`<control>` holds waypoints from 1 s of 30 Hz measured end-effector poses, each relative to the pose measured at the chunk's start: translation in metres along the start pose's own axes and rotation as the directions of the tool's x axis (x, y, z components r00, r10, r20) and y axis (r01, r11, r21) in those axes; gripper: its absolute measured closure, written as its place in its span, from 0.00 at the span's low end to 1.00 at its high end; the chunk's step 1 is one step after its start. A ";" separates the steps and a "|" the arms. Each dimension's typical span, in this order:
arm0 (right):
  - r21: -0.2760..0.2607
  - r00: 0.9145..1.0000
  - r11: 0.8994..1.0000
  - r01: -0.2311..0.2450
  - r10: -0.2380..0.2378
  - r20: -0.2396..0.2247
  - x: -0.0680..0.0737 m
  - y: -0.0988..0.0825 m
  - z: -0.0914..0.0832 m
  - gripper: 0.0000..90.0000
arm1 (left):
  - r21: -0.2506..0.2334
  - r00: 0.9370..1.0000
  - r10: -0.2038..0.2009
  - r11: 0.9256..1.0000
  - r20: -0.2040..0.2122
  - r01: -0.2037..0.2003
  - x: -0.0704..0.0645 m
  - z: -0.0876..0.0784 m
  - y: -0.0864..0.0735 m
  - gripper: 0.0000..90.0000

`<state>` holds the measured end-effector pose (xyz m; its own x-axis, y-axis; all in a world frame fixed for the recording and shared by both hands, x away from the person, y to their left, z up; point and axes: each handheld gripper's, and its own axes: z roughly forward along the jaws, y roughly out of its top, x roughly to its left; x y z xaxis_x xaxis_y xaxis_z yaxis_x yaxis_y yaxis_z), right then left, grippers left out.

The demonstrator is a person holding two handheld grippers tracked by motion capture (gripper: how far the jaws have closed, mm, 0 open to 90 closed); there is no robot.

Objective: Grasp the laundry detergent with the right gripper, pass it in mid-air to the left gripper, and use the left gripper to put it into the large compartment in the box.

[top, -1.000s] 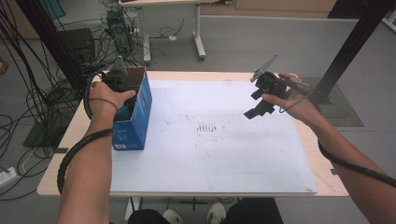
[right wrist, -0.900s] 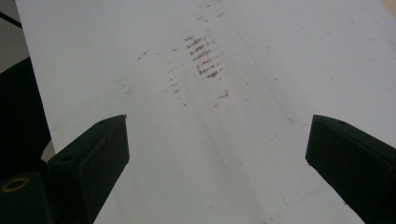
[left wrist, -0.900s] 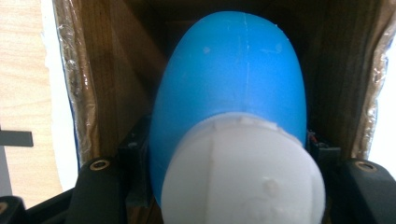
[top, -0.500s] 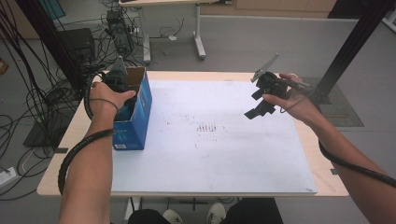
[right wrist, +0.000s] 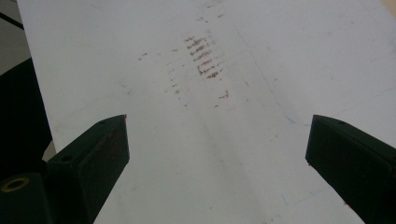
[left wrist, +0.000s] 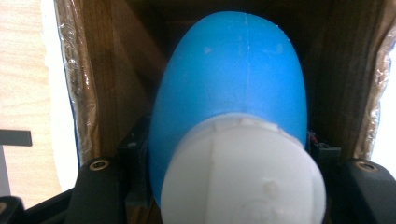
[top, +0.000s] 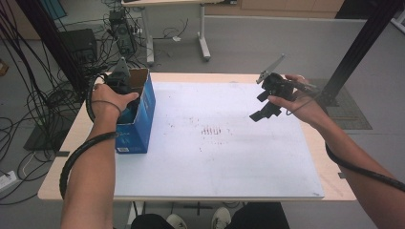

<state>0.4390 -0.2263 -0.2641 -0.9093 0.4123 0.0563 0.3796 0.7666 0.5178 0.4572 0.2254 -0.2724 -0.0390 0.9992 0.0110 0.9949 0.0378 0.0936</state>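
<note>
The left tool (top: 120,85) is clamped on a blue bottle (left wrist: 233,93) with a white cap (left wrist: 243,172), inside the blue box (top: 138,119) at the desk's (top: 229,77) left edge. The right tool (right wrist: 217,154) hangs wide open over the white sheet (top: 215,157). The box's print is unreadable. Neither hand has shifted since the earlier frames.

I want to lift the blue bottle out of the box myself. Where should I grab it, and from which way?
Grab the blue bottle probably at its narrow top, just under the white cap, coming straight down through the open top of the blue box. The cardboard walls crowd its sides, so only the top is free. The left gripper already reaches into the box that way, jaws on either side of the bottle.
</note>
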 end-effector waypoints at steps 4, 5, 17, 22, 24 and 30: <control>0.000 1.000 1.000 -0.003 0.003 0.000 0.000 0.000 -0.001 0.06 | -0.001 1.000 -0.001 1.000 0.000 0.001 0.000 0.000 0.000 0.41; 0.000 1.000 1.000 -0.002 0.002 0.000 0.000 0.000 -0.001 0.06 | 0.000 1.000 -0.001 1.000 0.001 0.001 0.000 0.000 0.000 0.41; 0.001 1.000 1.000 -0.001 0.001 0.001 -0.001 -0.001 -0.002 0.06 | 0.002 1.000 -0.001 1.000 -0.001 0.001 -0.001 0.000 0.000 0.41; -0.001 1.000 1.000 0.000 0.000 0.001 -0.001 -0.001 -0.002 0.06 | 0.002 1.000 -0.003 1.000 -0.001 0.003 0.000 0.000 0.001 0.40; 0.000 1.000 1.000 -0.002 0.002 0.002 -0.001 -0.002 -0.002 0.06 | 0.003 1.000 -0.004 1.000 0.000 0.004 0.000 0.000 0.001 0.40; -0.001 1.000 1.000 -0.003 0.003 0.002 -0.002 -0.003 -0.002 0.06 | 0.002 1.000 -0.003 1.000 0.000 0.003 -0.001 0.000 0.000 0.40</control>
<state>0.4391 -0.2298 -0.2639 -0.9078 0.4157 0.0561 0.3824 0.7650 0.5183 0.4576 0.2246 -0.2726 -0.0418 0.9991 0.0106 0.9950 0.0407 0.0916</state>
